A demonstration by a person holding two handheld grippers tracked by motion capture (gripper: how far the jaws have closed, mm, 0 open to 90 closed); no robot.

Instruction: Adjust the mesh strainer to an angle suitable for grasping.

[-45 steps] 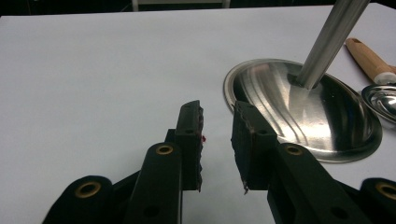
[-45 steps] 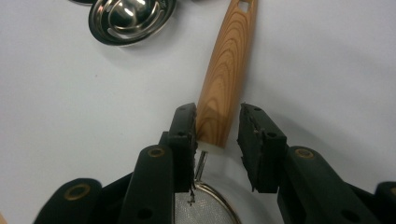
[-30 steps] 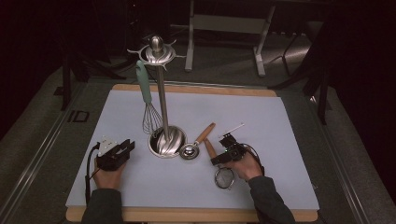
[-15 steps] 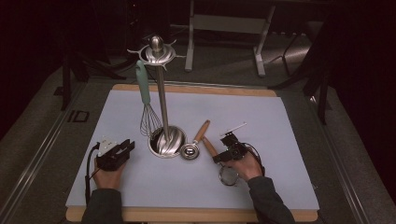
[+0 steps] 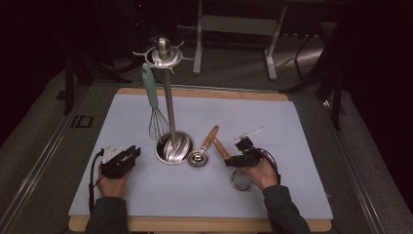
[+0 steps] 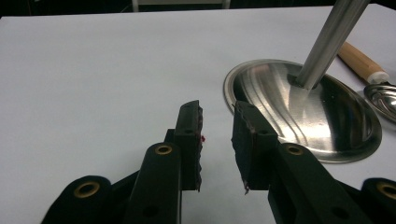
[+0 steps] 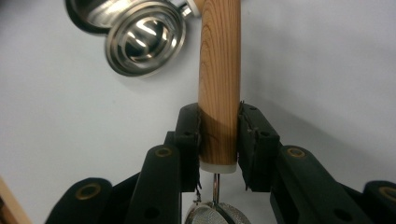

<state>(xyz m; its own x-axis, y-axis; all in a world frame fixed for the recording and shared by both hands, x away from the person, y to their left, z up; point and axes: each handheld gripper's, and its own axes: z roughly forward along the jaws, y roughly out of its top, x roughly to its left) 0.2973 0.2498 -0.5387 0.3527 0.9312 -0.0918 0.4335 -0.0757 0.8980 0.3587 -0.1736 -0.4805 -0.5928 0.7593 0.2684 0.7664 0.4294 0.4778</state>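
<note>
L claw [image 6: 217, 140] rests on the white bench [image 5: 302, 126], jaws apart w/ nothing between, beside the steel utensil stand w/ round base [image 5: 174, 146]. R claw [image 7: 218, 140] has just been closing and is now clamped on the wooden-handled mesh strainer [image 7: 219, 70] lying right of the stand, so it looks ready to lift.

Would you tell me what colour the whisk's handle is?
The whisk's handle is pale teal green, clearest in the high view.

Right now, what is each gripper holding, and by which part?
Right gripper clamps the strainer by its wooden handle, near the mesh end. Left gripper holds nothing.
</note>
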